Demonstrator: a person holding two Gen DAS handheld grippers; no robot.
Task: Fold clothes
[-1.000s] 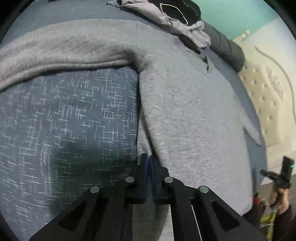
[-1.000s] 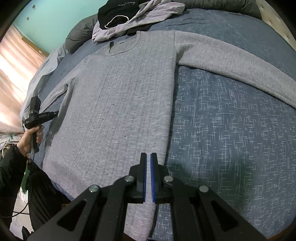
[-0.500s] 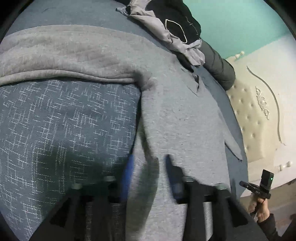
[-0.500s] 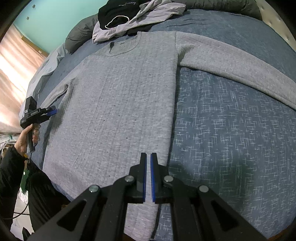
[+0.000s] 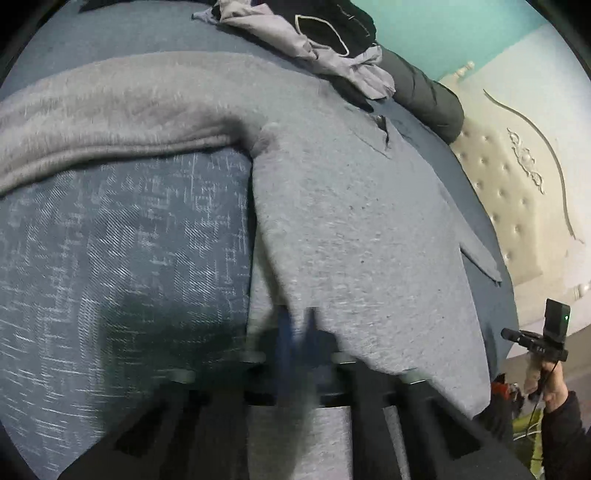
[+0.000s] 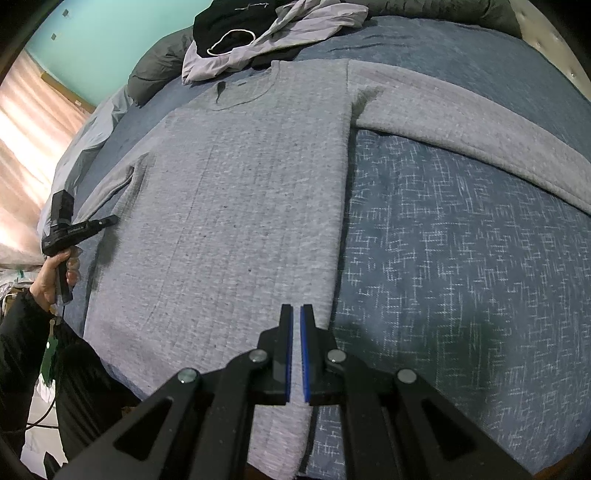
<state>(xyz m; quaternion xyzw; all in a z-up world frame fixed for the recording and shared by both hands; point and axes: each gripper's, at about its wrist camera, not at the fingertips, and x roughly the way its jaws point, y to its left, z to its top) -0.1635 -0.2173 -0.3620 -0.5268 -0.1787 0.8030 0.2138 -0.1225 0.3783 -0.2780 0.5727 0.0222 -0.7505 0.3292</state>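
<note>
A grey long-sleeved sweater [image 6: 240, 203] lies flat, front up, on a blue bedspread [image 6: 461, 258], collar at the far end. In the blurred left wrist view my left gripper [image 5: 295, 321] is shut on the sweater's [image 5: 369, 240] left side edge near the hem, and the cloth rises and drapes over the right finger. From the right wrist view the left gripper [image 6: 115, 220] shows at that edge in a person's hand. My right gripper [image 6: 297, 310] is shut over the sweater's right edge. Whether its pads pinch cloth I cannot tell. It also appears in the left view as the right gripper [image 5: 505, 332].
A pile of black and light grey clothes [image 6: 266, 33] lies past the collar, next to a dark rolled quilt [image 5: 424, 96]. A padded cream headboard [image 5: 509, 192] stands on one side. The sweater's right sleeve [image 6: 480, 122] stretches out across the bedspread.
The left jaws opened around the sweater's side edge, then closed on it, and the cloth now rides up over the gripper. The right gripper stayed shut and still.
</note>
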